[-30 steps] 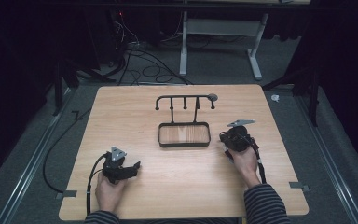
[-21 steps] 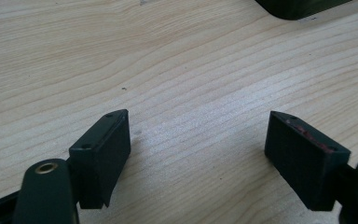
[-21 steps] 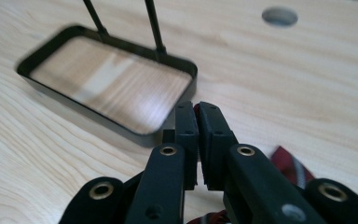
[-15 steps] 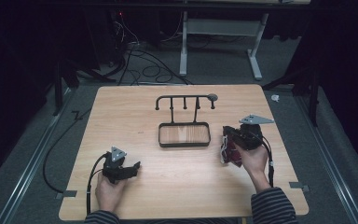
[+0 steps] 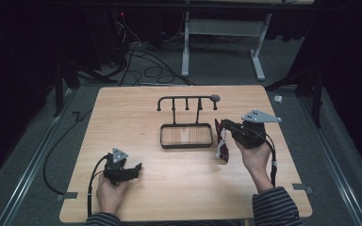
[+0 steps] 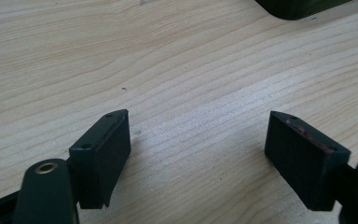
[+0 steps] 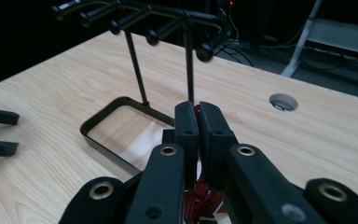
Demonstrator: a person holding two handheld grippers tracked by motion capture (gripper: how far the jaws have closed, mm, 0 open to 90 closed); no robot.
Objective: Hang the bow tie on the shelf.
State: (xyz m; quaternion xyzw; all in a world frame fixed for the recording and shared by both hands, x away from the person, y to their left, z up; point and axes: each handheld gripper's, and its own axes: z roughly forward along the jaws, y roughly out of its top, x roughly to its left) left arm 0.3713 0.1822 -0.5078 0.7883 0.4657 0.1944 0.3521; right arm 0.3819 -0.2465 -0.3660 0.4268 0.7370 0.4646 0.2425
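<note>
Packet (image 5: 222,143) — dark red, thin — hangs pinched in your right gripper (image 5: 222,126), just right of the black rack (image 5: 187,122), off the table (image 5: 169,188). Your left gripper (image 5: 134,168) rests low near you, its jaws wide with nothing between — only bare wood.

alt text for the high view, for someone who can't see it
On a wooden table, the right tool holds a dark red packet beside a black hook rack with a tray base. The left tool rests open near the table's front left.
</note>
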